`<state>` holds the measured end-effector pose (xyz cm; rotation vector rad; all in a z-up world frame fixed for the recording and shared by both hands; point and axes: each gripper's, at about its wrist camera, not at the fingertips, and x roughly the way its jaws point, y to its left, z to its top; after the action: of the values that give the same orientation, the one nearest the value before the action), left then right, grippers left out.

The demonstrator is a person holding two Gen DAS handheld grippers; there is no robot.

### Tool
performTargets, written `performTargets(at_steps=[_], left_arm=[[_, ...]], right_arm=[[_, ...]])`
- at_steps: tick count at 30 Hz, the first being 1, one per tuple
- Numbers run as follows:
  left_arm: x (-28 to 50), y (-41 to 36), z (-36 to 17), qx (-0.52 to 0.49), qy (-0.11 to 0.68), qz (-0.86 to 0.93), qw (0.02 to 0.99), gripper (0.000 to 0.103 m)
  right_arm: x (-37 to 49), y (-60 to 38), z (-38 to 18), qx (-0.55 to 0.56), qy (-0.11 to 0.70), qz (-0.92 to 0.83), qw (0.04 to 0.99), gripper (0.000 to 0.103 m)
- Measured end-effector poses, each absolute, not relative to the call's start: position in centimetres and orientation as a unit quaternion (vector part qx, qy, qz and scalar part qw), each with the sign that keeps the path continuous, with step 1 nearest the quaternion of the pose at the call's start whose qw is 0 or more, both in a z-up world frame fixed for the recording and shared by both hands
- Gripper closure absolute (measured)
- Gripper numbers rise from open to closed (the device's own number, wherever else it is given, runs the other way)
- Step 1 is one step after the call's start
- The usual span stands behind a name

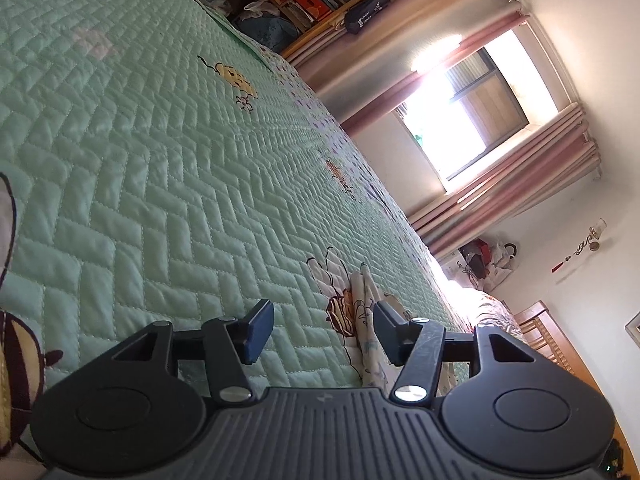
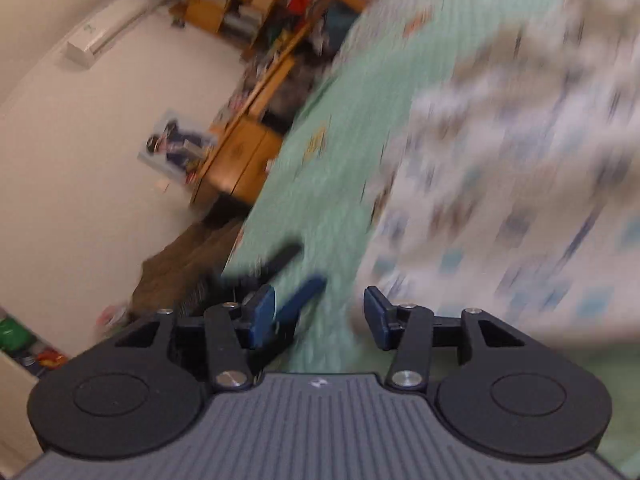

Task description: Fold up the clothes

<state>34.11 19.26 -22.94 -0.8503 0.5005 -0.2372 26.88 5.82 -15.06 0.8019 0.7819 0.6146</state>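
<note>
garment point(image 2: 500, 168): printed cloth on green bed point(image 1: 160, 160), blurred. left gripper point(image 1: 324, 330) and right gripper point(image 2: 320, 316): jaws apart, empty. risk: a loose layer could slide, spoiling the fold.

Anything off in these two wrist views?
Nothing damaged or spilled. The patterned garment lies on the green quilt; one bunched strip sits ahead of the open left gripper. Right wrist view is motion-blurred.
</note>
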Motion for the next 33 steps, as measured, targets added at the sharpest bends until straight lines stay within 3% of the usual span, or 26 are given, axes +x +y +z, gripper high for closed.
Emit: performTargets(at_steps=[4,7,14,17,21,24,27,28,29,30,32,33], left_arm=[[34.1,19.4,-22.9,-0.407,0.236,-0.114,0.875,0.042],[33.7,18.6,-22.2,-0.386,0.230,-0.129,0.884,0.040],[31.6,13.9,-19.0,-0.267,0.209,-0.212,0.917,0.040],[30.9,11.0,-19.1,-0.217,0.221,-0.246,0.919,0.038],[30.3,8.2,-20.2,-0.157,0.240,-0.250,0.925,0.038],[30.2,7.2,-20.7,-0.118,0.243,-0.242,0.932,0.038],[31.0,7.4,-21.2,-0.125,0.259,-0.238,0.928,0.037],[31.0,7.8,-21.3,-0.136,0.260,-0.236,0.926,0.037],[31.0,8.2,-21.3,-0.146,0.255,-0.234,0.927,0.038],[30.9,8.6,-21.3,-0.154,0.251,-0.231,0.927,0.038],[30.5,8.7,-21.1,-0.152,0.238,-0.226,0.932,0.037],[30.4,8.5,-21.0,-0.146,0.236,-0.224,0.934,0.036]], right_arm=[[24.6,4.8,-13.8,0.388,0.313,0.280,0.821,0.052],[23.2,2.2,-13.5,0.409,0.290,0.253,0.827,0.046],[16.7,-9.3,-14.1,0.413,0.252,0.102,0.869,0.046],[12.6,-15.6,-14.7,0.418,0.234,-0.004,0.877,0.057],[10.2,-17.8,-13.6,0.430,0.205,-0.040,0.878,0.052],[12.6,-15.7,-13.2,0.424,0.200,0.012,0.883,0.044],[16.2,-15.1,-14.4,0.412,0.223,0.024,0.883,0.043],[16.6,-15.6,-14.8,0.412,0.228,0.021,0.882,0.044],[16.5,-16.5,-15.1,0.417,0.231,0.012,0.879,0.059],[16.4,-17.5,-15.5,0.421,0.234,0.003,0.877,0.065],[15.2,-18.6,-14.7,0.396,0.218,-0.034,0.891,0.063],[14.6,-18.9,-14.0,0.379,0.206,-0.057,0.900,0.056]])
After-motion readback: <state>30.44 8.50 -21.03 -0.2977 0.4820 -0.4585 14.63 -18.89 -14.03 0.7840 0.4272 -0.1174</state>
